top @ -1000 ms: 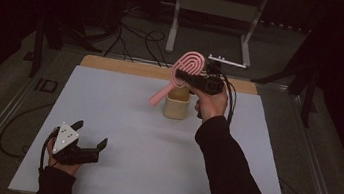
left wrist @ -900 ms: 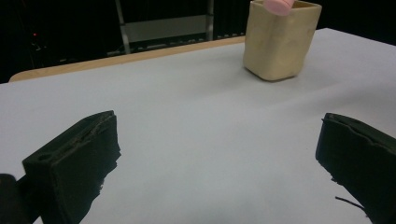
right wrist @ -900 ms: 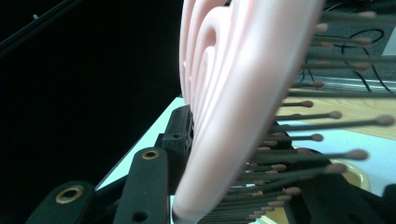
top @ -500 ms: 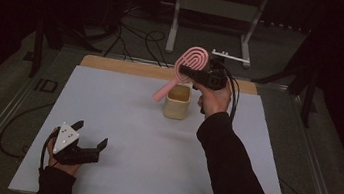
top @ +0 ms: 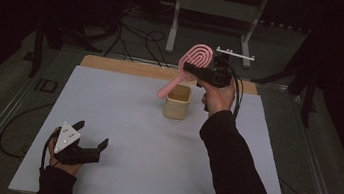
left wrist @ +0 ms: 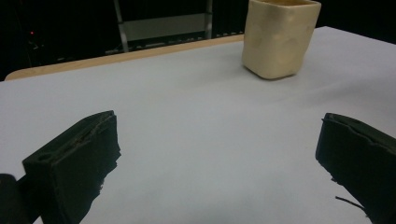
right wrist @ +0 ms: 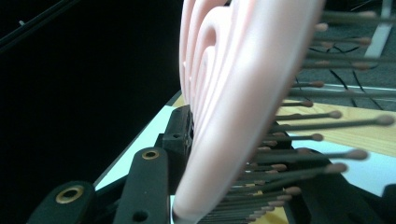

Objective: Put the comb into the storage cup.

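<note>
In the upper middle of the high view, the right gripper point(top: 198, 71) is holding a pink hairbrush point(top: 194, 62) up in the air, its jaws clamped on the brush's oval head. The head is sticking up above and to the left of the jaws, while the handle is slanting down toward the lower left, its tip hanging just above the left edge of a cream cup point(top: 177, 102) that is standing upright on the tabletop point(top: 121, 120). In the right gripper view the hairbrush point(right wrist: 233, 93) is filling the middle of the frame edge-on, sitting between the two black jaws at the bottom, with its bristles pointing to the right.

At the lower left of the high view, the left gripper point(top: 90, 134) is resting low over the tabletop, well apart from the cup. Its jaws are standing wide apart with nothing between them; in the left gripper view the cup point(left wrist: 280, 37) is showing at the upper right, beyond the jaws.
</note>
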Demonstrator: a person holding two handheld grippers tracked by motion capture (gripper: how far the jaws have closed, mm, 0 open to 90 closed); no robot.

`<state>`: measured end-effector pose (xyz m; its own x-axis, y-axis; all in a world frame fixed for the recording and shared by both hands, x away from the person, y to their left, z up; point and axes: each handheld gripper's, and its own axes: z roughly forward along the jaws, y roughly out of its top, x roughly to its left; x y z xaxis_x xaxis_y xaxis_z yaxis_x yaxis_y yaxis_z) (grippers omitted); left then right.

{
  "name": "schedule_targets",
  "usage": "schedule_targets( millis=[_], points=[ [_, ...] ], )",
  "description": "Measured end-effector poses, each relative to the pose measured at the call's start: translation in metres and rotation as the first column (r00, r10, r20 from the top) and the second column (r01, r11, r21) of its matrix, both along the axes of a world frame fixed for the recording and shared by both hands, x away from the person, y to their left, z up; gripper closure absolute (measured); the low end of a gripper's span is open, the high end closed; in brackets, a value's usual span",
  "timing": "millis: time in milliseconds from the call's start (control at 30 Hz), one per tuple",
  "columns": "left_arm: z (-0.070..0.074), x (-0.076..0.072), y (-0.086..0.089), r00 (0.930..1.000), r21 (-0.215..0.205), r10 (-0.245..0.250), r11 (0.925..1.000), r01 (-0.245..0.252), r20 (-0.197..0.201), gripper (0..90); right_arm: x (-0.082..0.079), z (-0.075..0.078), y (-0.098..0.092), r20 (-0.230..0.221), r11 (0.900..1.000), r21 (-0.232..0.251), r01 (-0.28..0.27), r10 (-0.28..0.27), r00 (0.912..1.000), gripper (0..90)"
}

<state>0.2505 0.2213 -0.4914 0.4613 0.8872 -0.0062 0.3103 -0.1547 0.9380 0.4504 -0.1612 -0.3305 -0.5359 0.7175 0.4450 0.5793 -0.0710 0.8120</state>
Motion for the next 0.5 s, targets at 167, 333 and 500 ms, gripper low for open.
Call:
schedule_targets(
  millis=[167, 333, 500],
  points=[
    [0.0, -0.0001, 0.0, 1.0, -0.001, 0.002, 1.0, -0.002, 0.001, 0.2, 0.001, 0.0028, -0.0024, 0.003, 1.0, 0.001, 0.011, -0.011, 0.9999, 63.8],
    [-0.0004, 0.0002, -0.0007, 1.0, 0.002, -0.002, 1.0, 0.002, -0.003, 0.2, 0.0015, 0.0071, -0.0047, 0.012, 1.0, -0.01, 0.026, -0.026, 0.9996, 63.8],
    [-0.0006, 0.0005, -0.0012, 1.0, -0.004, -0.005, 1.0, 0.005, -0.005, 0.2, 0.0037, 0.0074, -0.0077, 0.012, 0.999, -0.013, 0.04, -0.04, 0.9991, 63.8]
  ],
)
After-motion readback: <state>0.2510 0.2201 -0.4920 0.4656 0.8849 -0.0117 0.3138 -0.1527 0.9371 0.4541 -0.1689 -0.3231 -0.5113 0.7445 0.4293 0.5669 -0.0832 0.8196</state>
